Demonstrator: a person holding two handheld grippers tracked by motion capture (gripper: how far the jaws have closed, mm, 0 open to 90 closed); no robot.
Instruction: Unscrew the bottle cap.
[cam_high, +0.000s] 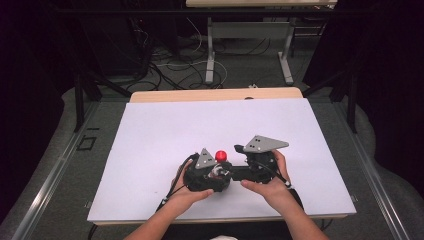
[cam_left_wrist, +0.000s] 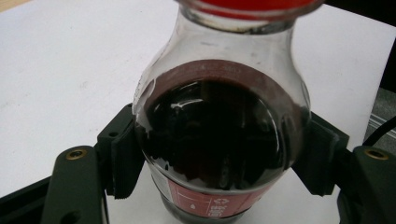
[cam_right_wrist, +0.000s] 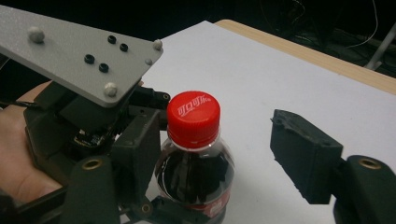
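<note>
A small cola bottle (cam_left_wrist: 219, 135) with dark drink and a red cap (cam_right_wrist: 194, 116) stands upright on the white table sheet (cam_high: 165, 130). My left gripper (cam_left_wrist: 219, 158) is shut on its round body, one pad pressed on each side. In the high view the cap (cam_high: 221, 155) shows between both hands near the table's front. My right gripper (cam_right_wrist: 219, 154) faces the bottle from the right at cap height and is open. Its left jaw sits close to the bottle's shoulder and its right jaw stands well apart. The left gripper's grey plate (cam_right_wrist: 79, 56) is just beyond the bottle.
The wooden table edge (cam_high: 215, 94) runs along the far side of the sheet. Beyond it are a second table's legs (cam_high: 210, 55) and loose cables (cam_high: 170, 65) on the floor. Dark curtains close off both sides.
</note>
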